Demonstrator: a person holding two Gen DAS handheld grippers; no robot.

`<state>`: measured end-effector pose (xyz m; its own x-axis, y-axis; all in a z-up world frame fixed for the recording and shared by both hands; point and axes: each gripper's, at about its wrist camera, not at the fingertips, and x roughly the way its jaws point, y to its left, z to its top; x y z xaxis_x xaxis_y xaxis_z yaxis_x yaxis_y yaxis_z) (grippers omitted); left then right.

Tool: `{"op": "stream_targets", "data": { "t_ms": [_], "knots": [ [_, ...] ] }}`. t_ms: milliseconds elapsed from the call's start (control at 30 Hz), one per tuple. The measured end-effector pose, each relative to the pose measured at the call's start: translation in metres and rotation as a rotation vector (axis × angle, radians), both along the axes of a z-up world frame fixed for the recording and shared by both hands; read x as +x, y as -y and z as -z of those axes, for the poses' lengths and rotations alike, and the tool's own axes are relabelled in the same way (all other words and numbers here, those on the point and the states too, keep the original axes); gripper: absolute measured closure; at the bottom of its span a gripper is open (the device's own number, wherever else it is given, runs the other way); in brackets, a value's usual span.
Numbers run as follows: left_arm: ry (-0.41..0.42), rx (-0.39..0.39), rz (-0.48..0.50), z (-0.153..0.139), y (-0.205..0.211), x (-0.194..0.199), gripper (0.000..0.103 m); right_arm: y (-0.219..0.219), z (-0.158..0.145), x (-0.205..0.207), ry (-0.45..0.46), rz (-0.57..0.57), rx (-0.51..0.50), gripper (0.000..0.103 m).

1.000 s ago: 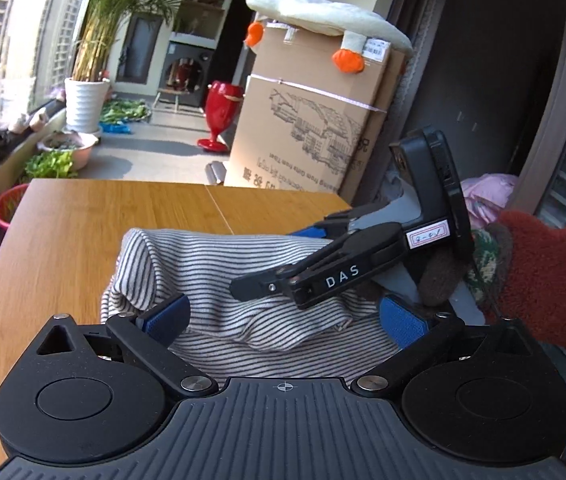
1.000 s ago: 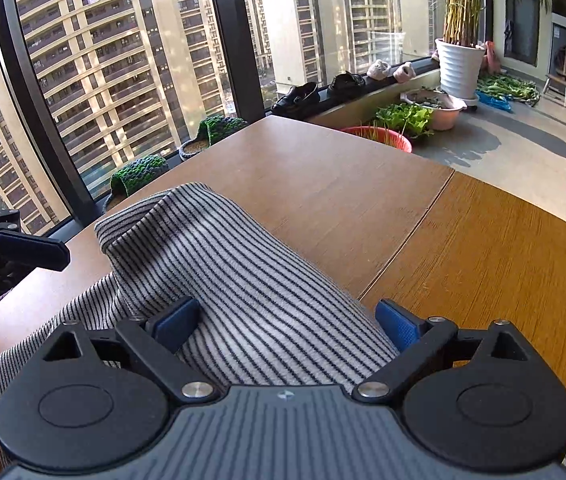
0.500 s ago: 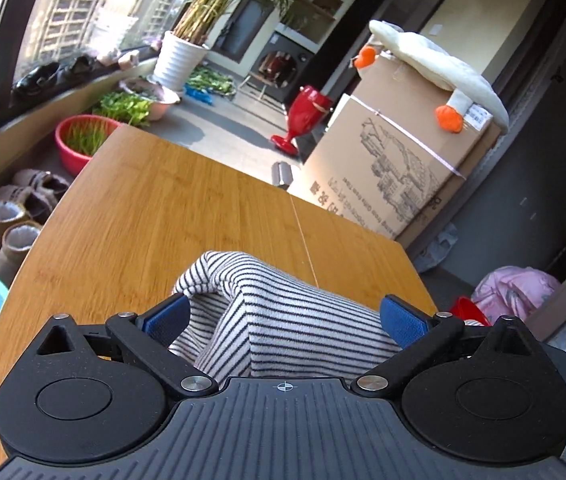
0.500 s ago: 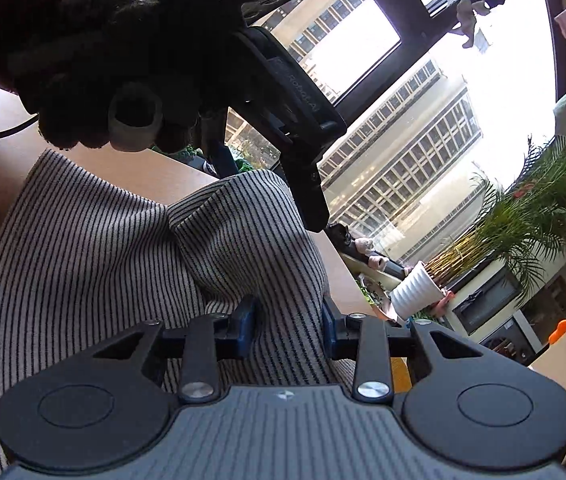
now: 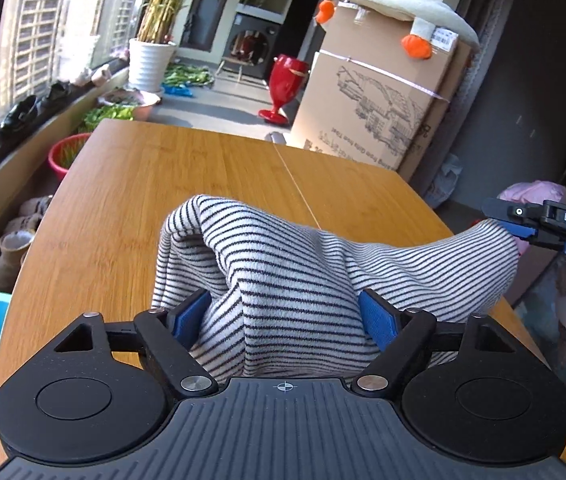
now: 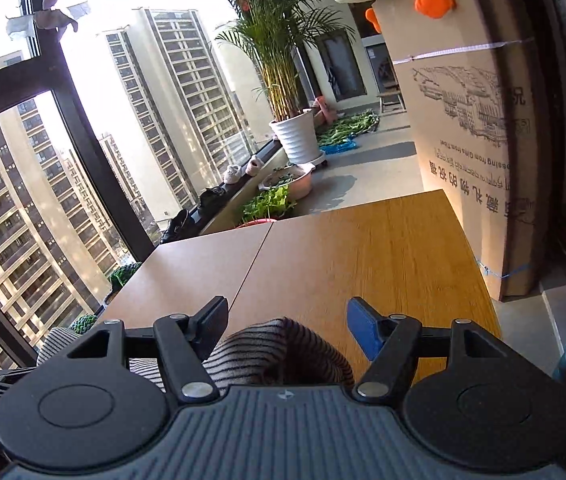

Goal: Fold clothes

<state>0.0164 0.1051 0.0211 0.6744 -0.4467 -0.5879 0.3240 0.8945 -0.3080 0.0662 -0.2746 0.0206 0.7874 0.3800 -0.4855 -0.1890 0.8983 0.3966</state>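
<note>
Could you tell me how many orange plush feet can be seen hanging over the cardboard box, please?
2: one orange foot hangs at the left top corner of the cardboard box, the other orange foot at its right; more may be hidden.

"DAS" on the right gripper (image 5: 523, 229)

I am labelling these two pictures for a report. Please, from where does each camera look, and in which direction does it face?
Left wrist: sits on the left gripper, facing along the wooden table; open fingers straddle the striped garment; the right gripper shows at the edge.
Right wrist: sits on the right gripper, facing the window; fingers open over the garment.
Shared: garment, table, cardboard box, potted palm.
</note>
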Motion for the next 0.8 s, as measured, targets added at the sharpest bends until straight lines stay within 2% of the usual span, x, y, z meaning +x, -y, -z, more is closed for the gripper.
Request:
{"op": "stream_targets", "data": {
  "t_ms": [67, 167, 267, 333, 367, 400, 467, 567, 633, 733, 800],
  "knots": [
    [-0.008, -0.02, 0.006, -0.007, -0.004, -0.004, 0.018, 0.004, 0.015, 0.005, -0.066, -0.024, 0.08, 0.056],
    [-0.018, -0.124, -0.069, -0.024, -0.026, 0.004, 0.008, 0.0, 0.019, -0.011, -0.03, -0.045, 0.048, 0.059],
    [-0.016, -0.122, -0.123, -0.034, -0.033, 0.024, 0.008, -0.008, 0.014, -0.03, 0.021, -0.057, -0.032, 0.06],
    [-0.071, -0.114, -0.105, -0.029, -0.028, 0.041, 0.008, -0.006, 0.008, -0.042, 0.013, -0.055, -0.042, 0.059],
    [-0.119, -0.112, -0.09, -0.022, -0.023, 0.048, 0.012, -0.005, 0.006, -0.046, -0.009, -0.047, -0.038, 0.059],
    [-0.155, -0.1, -0.083, -0.015, -0.02, 0.053, 0.026, -0.004, 0.005, -0.049, -0.031, -0.04, -0.033, 0.057],
    [-0.211, -0.068, -0.066, -0.004, -0.014, 0.059, 0.042, 0.005, 0.005, -0.05, -0.095, -0.02, -0.001, 0.05],
    [-0.211, -0.025, -0.022, -0.002, -0.011, 0.052, 0.045, 0.019, 0.004, -0.042, -0.165, 0.022, 0.098, 0.043],
    [-0.204, 0.002, 0.003, -0.002, -0.01, 0.043, 0.045, 0.025, 0.01, -0.027, -0.241, 0.024, 0.185, 0.043],
    [-0.208, -0.007, 0.019, -0.003, -0.014, 0.031, 0.046, 0.017, 0.028, -0.007, -0.348, -0.045, 0.273, 0.058],
    [-0.219, -0.03, 0.025, 0.0, -0.019, 0.029, 0.048, 0.007, 0.031, -0.003, -0.311, -0.086, 0.231, 0.063]
  ]
}}
